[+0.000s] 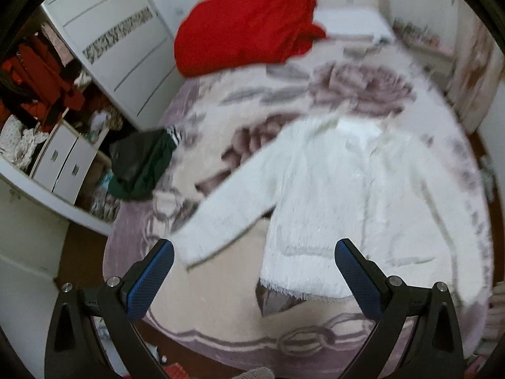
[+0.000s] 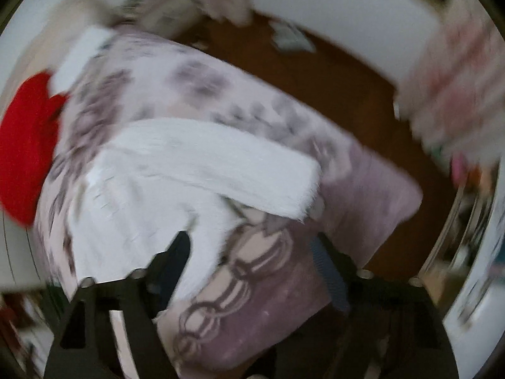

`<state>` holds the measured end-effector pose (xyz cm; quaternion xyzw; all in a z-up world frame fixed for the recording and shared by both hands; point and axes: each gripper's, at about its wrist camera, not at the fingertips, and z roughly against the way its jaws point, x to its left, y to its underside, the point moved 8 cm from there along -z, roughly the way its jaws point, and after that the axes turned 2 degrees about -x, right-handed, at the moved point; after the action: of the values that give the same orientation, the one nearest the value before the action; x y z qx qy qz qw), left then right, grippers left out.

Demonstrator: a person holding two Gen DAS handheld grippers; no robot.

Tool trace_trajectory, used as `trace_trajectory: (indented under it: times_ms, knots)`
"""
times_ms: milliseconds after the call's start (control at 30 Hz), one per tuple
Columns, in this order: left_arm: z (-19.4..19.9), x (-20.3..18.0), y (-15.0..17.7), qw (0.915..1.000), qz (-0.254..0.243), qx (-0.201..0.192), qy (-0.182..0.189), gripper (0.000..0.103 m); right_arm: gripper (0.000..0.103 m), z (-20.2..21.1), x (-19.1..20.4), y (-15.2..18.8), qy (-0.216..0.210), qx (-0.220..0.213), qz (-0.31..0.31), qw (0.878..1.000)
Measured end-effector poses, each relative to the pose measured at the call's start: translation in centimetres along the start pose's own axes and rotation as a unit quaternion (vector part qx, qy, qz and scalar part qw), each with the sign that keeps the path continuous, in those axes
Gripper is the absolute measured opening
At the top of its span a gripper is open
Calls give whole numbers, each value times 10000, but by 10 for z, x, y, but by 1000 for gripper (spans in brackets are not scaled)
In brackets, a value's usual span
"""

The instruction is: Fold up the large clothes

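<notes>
White jacket [image 1: 341,195], flat on bed [image 1: 221,300].
I held both grippers' fingers spread, empty; left gripper [image 1: 252,271] nearest its hem, sleeve running left.

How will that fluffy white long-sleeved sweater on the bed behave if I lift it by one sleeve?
The fluffy white long-sleeved sweater lies limp on the patterned bedspread, so it will probably droop and trail. Its shaggy pile suggests it is bulky yet fairly light, and likely to grip rather than slip.

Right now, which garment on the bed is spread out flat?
The white fuzzy sweater, sleeves out. The red garment and dark green garment lie bunched.
</notes>
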<state>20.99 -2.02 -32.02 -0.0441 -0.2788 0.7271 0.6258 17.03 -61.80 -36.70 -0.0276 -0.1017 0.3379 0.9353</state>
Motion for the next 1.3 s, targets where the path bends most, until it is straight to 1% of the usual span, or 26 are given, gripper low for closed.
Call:
trace_trajectory:
  times_ms: [133,200,267,333,367,433,467,500,533,567,600,667,733,767,833,867,933,967,1033,1067,1100,1133,1200,1233,1267,1300]
  knots:
    - [-65,-42,25,9983,-143,472,-297,103,85,-131,-85,-23,227,570,-703,9956]
    - [-93,-64,40,9967,-187,697,-362,103,85,-176,-104,-27,149,713,-910,9932]
    - [-122,-87,55,9948,-225,924,-373,103,85,-217,-112,-33,-183,780,-1066,9911]
    - [-143,-108,67,9929,-267,1122,-303,103,85,-240,-109,-36,-463,829,-1090,9895]
    - [-153,-121,72,9919,-310,1202,-252,103,85,-252,-104,-37,-514,847,-1033,9897]
    - [-170,-151,79,9908,-473,1264,-96,103,85,-259,-94,-35,-420,782,-827,9926]
    - [-175,-163,81,9905,-581,1246,-54,103,74,-262,-85,-34,-462,719,-639,9943]
    - [-183,-177,83,9901,-750,1185,-38,103,40,-262,-74,-32,-572,748,-468,9945]
    - [-188,-186,85,9898,-854,1143,-39,103,31,-261,-69,-30,-572,780,-351,9947]
    - [-196,-195,87,9888,-992,1114,-48,103,18,-256,-63,-30,-581,689,-189,9957]
    - [-202,-201,89,9878,-1082,1116,-56,103,12,-249,-59,-31,-638,598,-122,9961]
    - [-217,-208,95,9852,-1227,1193,-98,103,10,-234,-62,-43,-720,324,-110,9968]
    - [-226,-210,99,9846,-1233,1236,-78,103,10,-215,-65,-65,-768,-40,-139,9969]
    - [-229,-209,100,9849,-1210,1236,-42,103,10,-201,-66,-83,-755,-346,-89,9965]
    - [-231,-205,102,9851,-1190,1239,13,103,10,-194,-69,-106,-625,-696,121,9955]
    - [-233,-205,102,9853,-1192,1225,29,103,10,-195,-62,-122,-558,-677,214,9959]
    - [-233,-205,102,9851,-1217,1219,26,103,13,-215,-65,-128,-377,-405,313,9980]
    - [-235,-204,102,9847,-1229,1231,19,103,18,-230,-71,-126,-303,-159,228,9992]
    - [-234,-201,100,9840,-1212,1307,16,103,33,-240,-77,-117,-295,121,-25,9995]
    - [-233,-200,98,9842,-1177,1320,29,103,46,-241,-82,-108,-390,141,-250,9988]
    - [-230,-199,95,9850,-1123,1308,58,103,54,-238,-91,-94,-541,100,-575,9968]
    - [-228,-198,91,9859,-1075,1277,98,103,55,-236,-97,-87,-707,72,-844,9939]
    - [-223,-198,82,9874,-1016,1210,127,103,58,-237,-100,-57,-1261,153,-1535,9800]
    - [-222,-200,76,9883,-974,1166,158,103,59,-244,-101,-47,-1501,217,-1788,9721]
    - [-222,-205,70,9890,-942,1127,187,103,60,-256,-96,-35,-1884,322,-2062,9597]
    - [-223,-209,66,9892,-936,1108,194,103,60,-268,-87,-31,-2097,414,-2226,9512]
